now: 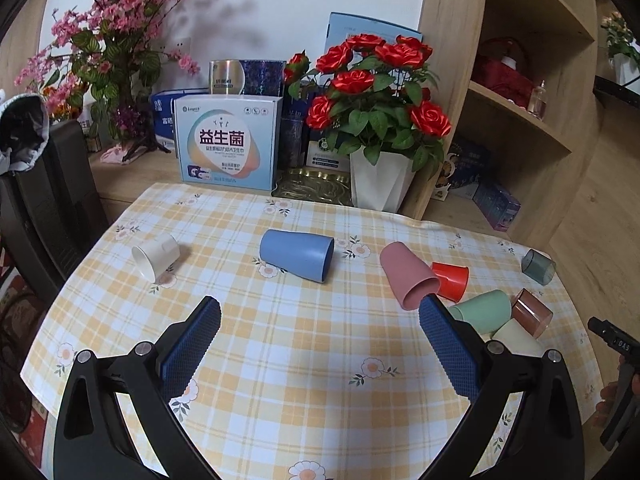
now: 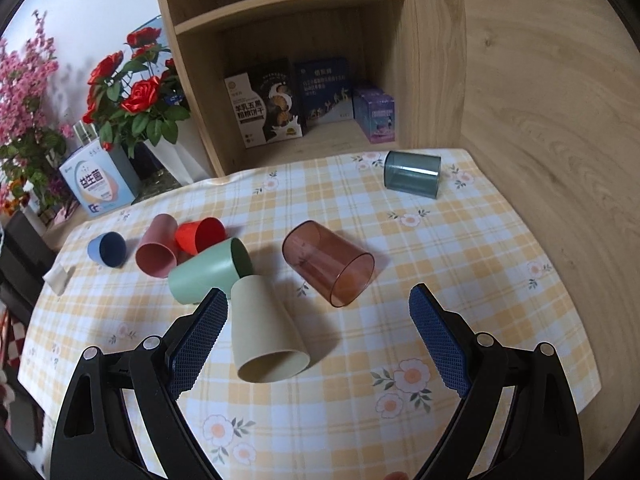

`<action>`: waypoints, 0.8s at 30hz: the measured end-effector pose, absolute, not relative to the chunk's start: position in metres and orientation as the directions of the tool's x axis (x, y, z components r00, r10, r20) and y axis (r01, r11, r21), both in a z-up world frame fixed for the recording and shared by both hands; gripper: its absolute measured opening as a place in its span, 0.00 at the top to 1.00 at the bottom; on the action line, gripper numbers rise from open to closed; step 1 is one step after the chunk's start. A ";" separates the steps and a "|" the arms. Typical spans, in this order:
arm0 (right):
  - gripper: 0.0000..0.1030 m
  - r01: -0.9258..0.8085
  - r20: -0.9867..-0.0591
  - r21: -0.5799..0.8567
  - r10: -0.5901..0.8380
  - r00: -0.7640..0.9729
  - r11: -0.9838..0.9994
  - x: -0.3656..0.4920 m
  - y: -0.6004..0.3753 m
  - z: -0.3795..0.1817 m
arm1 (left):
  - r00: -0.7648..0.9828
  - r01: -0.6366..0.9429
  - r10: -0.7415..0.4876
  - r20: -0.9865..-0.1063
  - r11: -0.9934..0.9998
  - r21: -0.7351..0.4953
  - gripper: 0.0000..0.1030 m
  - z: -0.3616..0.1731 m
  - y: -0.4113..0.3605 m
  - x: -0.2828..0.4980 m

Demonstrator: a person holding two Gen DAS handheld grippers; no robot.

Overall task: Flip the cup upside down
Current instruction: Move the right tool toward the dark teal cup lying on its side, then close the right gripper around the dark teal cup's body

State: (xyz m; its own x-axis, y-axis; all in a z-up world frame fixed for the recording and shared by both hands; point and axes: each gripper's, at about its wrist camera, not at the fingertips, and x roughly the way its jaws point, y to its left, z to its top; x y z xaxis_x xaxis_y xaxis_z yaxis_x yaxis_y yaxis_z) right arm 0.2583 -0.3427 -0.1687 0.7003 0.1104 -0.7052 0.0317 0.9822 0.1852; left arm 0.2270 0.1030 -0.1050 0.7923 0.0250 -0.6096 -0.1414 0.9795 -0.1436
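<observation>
Several cups lie on their sides on the checked tablecloth [image 1: 304, 360]. In the left wrist view: white cup [image 1: 156, 258], blue cup [image 1: 298, 254], pink cup [image 1: 406, 274], red cup [image 1: 454, 280], green cup [image 1: 484, 308], brown clear cup [image 1: 532, 312], grey clear cup [image 1: 538, 266]. My left gripper [image 1: 320, 312] is open and empty, hovering short of the blue cup. In the right wrist view my right gripper [image 2: 318, 306] is open and empty, with the cream cup [image 2: 266, 340] lying between its fingers and the brown clear cup [image 2: 328, 262] just beyond. The green cup [image 2: 208, 272] is to the left.
A rose pot [image 1: 380, 184], boxes [image 1: 228, 140] and a gold tray [image 1: 312, 190] stand behind the cloth. A wooden shelf unit [image 2: 304, 80] holding boxes stands at the back right. A dark chair [image 1: 44, 200] is at the left. The right gripper shows at the left view's right edge [image 1: 616, 360].
</observation>
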 end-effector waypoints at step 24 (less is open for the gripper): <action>0.13 -0.092 -0.761 -0.070 0.006 0.649 0.993 0.356 -0.389 -0.179 | 0.751 -0.164 0.024 -0.660 0.975 -0.151 0.06 -0.134 0.094 0.298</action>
State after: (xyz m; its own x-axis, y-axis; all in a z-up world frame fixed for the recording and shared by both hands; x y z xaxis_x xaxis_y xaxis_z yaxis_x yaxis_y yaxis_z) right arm 0.3561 -0.3891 -0.1787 0.6486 0.0063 -0.7611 -0.0923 0.9932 -0.0704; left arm 0.2979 0.0935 -0.1337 0.7505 0.0238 -0.6604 -0.1639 0.9748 -0.1511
